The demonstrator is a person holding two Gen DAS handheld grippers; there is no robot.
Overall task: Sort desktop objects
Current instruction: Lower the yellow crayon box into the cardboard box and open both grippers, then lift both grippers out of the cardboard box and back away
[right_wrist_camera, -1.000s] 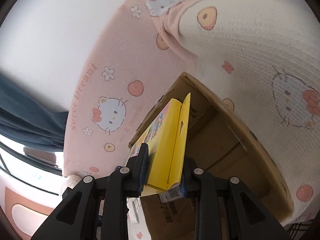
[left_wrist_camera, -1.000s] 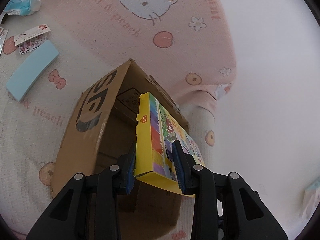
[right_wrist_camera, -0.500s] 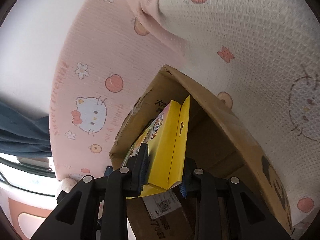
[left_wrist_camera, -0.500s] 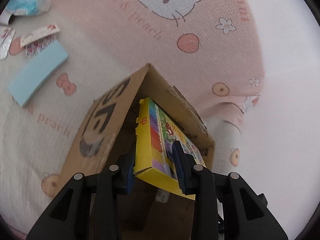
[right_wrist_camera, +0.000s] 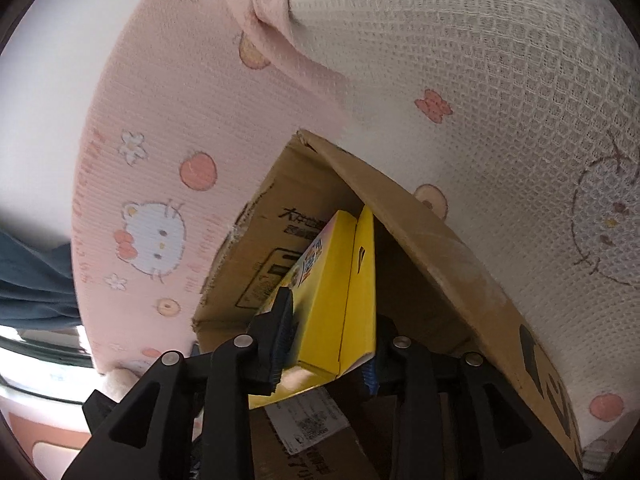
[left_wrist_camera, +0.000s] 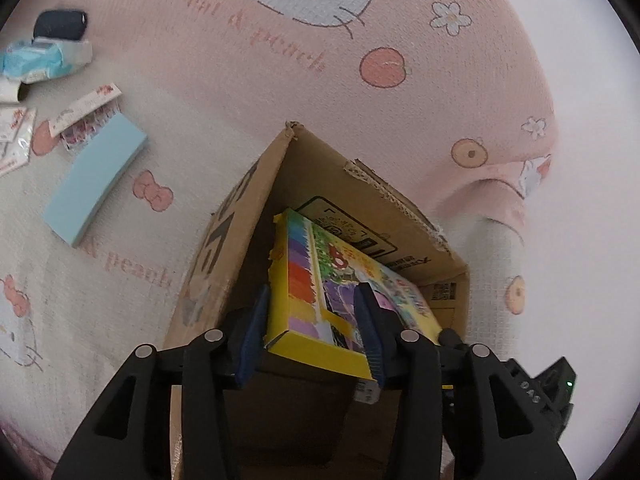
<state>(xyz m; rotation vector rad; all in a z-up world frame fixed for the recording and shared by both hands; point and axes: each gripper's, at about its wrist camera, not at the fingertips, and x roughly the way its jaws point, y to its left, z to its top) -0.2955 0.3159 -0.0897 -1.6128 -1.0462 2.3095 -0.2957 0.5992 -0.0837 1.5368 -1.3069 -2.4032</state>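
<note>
Yellow crayon box [left_wrist_camera: 320, 292] sits in the cardboard box [left_wrist_camera: 376, 204], left gripper [left_wrist_camera: 310, 332] and right gripper [right_wrist_camera: 324, 344] jaws just loosening, box still between. Open fully, lift straight out.

Bed covered by pink-and-white cartoon blanket [left_wrist_camera: 248, 92]. Lying directly on it: open cardboard box [left_wrist_camera: 240, 240], pale blue pad [left_wrist_camera: 96, 176], sticker packs [left_wrist_camera: 86, 114], blue tissue packet [left_wrist_camera: 44, 58], dark roll [left_wrist_camera: 60, 24].

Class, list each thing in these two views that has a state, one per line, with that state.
cardboard box: top open, upright.
crayon box: tilted, lowered inside the cardboard box.
left gripper: jaws just opened, crayon box between them.
right gripper: jaws just opened, crayon box between them.
blue pad: lying flat on blanket.
</note>
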